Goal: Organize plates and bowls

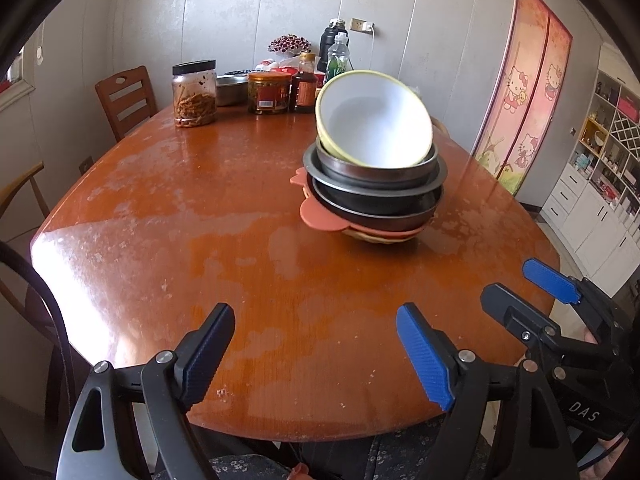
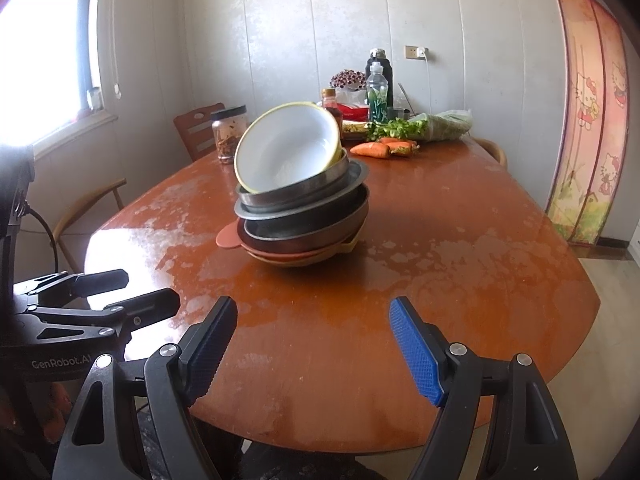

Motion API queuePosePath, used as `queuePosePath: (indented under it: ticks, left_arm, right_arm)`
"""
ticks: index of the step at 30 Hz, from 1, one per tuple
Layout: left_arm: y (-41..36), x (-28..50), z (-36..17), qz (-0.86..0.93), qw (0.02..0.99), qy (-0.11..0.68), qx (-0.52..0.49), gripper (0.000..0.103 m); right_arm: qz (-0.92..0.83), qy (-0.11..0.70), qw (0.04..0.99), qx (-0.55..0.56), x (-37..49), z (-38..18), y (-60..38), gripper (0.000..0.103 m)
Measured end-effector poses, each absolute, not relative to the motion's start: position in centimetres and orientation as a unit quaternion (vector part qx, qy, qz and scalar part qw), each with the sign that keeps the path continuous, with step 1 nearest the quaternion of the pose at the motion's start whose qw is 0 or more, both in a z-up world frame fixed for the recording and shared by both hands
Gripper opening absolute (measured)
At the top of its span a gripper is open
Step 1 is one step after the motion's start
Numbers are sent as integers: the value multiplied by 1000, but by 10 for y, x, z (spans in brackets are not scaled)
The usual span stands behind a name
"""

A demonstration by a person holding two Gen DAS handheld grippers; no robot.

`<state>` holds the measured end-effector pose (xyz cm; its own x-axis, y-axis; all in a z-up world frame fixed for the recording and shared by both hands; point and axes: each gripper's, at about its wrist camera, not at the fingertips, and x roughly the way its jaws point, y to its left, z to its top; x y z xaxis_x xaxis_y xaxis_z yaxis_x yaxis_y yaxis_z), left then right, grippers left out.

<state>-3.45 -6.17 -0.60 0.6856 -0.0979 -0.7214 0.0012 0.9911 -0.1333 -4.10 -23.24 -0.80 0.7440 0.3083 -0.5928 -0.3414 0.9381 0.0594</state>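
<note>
- My left gripper (image 1: 316, 356) hangs over the near edge of the table (image 1: 168, 216), jaws spread wide with nothing between them. My right gripper (image 2: 314, 344) is just the same: wide, empty, low over the near edge.
- The stack of dishes (image 1: 372, 184) stands in the middle of the table, toward the right in the left view, well apart from both of my grippers.
- On top sits the yellow-rimmed bowl (image 1: 376, 120), white inside and tilted steeply, its mouth turned toward me. It rests crooked in the metal bowl (image 1: 424, 164) beneath it rather than nested flat.
- Under that come more dark metal dishes (image 1: 380, 204), then orange plates (image 1: 320, 216) with lobed edges, and a pale dish at the bottom that I can hardly see.
- I judge the yellow-rimmed bowl light and stiff, likely smooth and slippery. Its raised far rim is the natural place to pinch, one pad inside and one outside.
- The metal pieces should be stiff and unbreakable but slick, and loud if they slide. Their thin rolled rims offer the grip.
- The pile leans, so tugging a lower piece could tip the top bowl off.
- Piled like this, the dishes fit either a finished gathering or a heap awaiting sorting; I cannot tell which.
</note>
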Motion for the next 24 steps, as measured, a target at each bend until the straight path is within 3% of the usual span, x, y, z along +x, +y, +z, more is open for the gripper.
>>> queuePosePath:
  ticks: [24]
  left_arm:
    - [-70, -39, -13, -23, 915, 400, -50, 83]
  right_arm:
    - [177, 318, 931, -18, -47, -21, -236, 80]
